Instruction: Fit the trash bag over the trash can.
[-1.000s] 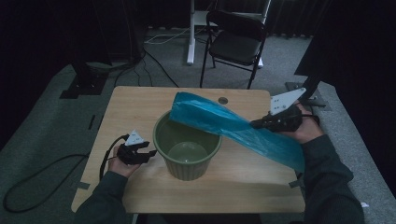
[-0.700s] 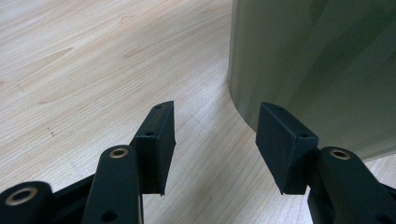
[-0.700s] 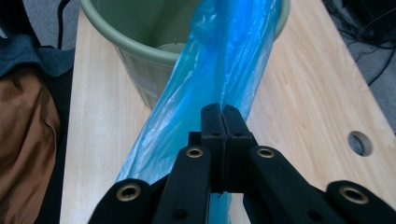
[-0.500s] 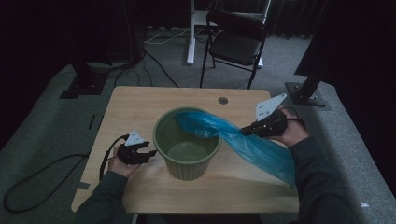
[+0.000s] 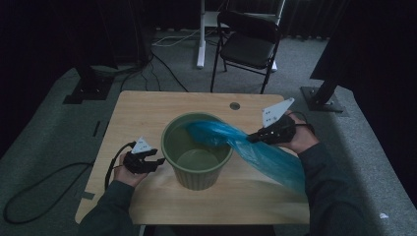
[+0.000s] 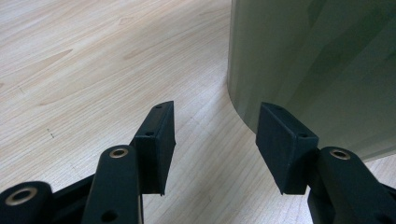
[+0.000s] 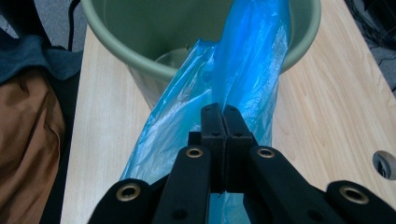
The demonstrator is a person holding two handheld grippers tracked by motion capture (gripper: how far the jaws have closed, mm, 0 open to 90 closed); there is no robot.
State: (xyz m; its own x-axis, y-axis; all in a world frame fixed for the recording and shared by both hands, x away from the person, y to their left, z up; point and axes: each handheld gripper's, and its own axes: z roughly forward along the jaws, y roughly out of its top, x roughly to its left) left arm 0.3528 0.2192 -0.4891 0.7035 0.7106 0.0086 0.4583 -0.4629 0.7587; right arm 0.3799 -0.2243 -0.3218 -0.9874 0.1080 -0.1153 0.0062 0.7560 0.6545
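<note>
We kept our left gripper (image 5: pixel 156 162) low at our left side, its jaws standing well apart with nothing between them (the pads (image 6: pixel 159 144) faced each other across a clear gap). Our right gripper (image 5: pixel 252 138) pointed leftward from an extended forearm, its jaws pressed together, pads meeting.

A light wooden desk (image 5: pixel 147 113) with a small round cable hole (image 5: pixel 234 105) near its far edge stands on grey carpeted floor (image 5: pixel 44 147). Beyond it a black folding chair (image 5: pixel 248 46) stands beside a white metal post (image 5: pixel 200 34). Black cables (image 5: pixel 162 66) trail over the carpet behind the desk. A dark stand base (image 5: pixel 322 96) sits at the far right, another dark base (image 5: pixel 86 91) at the left.
</note>
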